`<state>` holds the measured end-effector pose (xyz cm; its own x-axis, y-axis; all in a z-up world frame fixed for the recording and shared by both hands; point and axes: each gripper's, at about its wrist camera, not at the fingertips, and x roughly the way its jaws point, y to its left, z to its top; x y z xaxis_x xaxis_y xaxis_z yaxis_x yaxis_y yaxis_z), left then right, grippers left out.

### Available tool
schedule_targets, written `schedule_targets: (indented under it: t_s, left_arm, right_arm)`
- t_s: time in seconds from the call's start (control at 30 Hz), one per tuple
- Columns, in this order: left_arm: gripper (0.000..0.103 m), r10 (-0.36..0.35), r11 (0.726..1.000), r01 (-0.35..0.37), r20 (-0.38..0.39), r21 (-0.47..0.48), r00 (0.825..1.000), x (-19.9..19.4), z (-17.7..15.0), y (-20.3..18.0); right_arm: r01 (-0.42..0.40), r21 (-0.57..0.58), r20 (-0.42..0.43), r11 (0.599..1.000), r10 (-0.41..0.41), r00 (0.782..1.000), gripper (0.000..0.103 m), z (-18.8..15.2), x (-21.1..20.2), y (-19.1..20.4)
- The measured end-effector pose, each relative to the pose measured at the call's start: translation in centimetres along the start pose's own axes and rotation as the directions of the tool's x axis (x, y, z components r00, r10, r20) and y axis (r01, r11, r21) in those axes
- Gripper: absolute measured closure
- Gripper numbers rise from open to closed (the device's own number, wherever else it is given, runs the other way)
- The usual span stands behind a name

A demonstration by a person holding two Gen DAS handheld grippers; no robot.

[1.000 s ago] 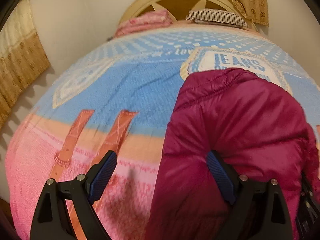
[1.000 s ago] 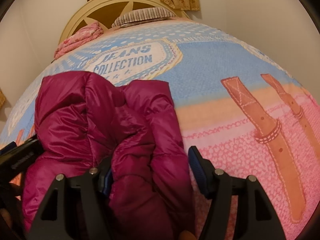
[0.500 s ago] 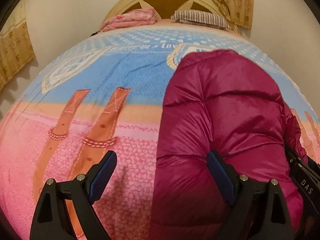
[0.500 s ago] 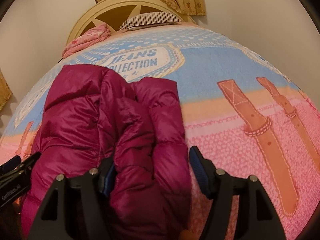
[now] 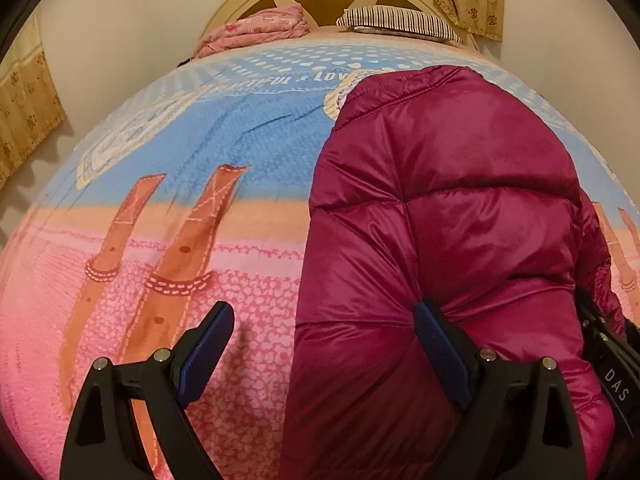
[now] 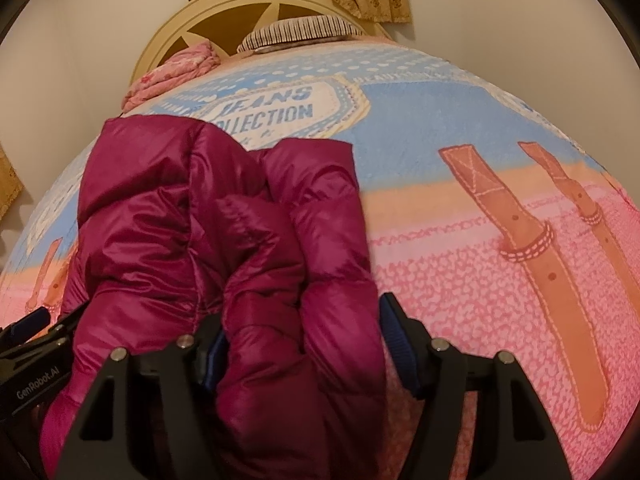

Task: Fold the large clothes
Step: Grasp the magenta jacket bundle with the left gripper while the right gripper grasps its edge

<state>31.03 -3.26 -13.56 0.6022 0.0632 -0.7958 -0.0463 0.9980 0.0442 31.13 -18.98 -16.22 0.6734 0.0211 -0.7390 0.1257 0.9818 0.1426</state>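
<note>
A magenta puffer jacket lies folded in a bundle on the bed; in the right wrist view it fills the left half. My left gripper is open at the jacket's left near edge, its right finger pressed against the padding, its left finger over the blanket. My right gripper is open around the jacket's right near fold, with padding bulging between the fingers. Each gripper shows at the edge of the other's view.
The bed is covered by a blue, orange and pink printed blanket. A folded pink quilt and a striped pillow lie by the cream headboard. Walls and curtains surround the bed.
Both grippers have drawn back toward the near end of the bed and risen slightly. The jacket bundle now reaches further up both views. Both stay open.
</note>
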Motion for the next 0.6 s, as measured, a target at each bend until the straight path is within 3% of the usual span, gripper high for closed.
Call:
schedule_targets:
  t_s: [0.13, 0.4, 0.6]
  left_arm:
    - [0.025, -0.029, 0.999, 0.029, 0.015, 0.025, 0.999, -0.3, -0.2, -0.5]
    - [0.05, -0.056, 0.995, 0.052, 0.04, 0.081, 0.998, -0.8, -0.4, -1.8]
    - [0.06, -0.07, 0.995, 0.064, 0.065, 0.081, 0.995, -1.1, -0.6, -2.0]
  right_arm:
    - [-0.011, -0.031, 0.005, 0.999, 0.011, 1.0, 0.051, -0.2, -0.2, 0.7]
    - [-0.035, -0.026, -0.004, 0.999, 0.035, 0.999, 0.055, -0.2, 0.0, 0.6]
    - [-0.045, -0.025, -0.003, 0.999, 0.045, 0.999, 0.057, -0.2, 0.1, 0.6]
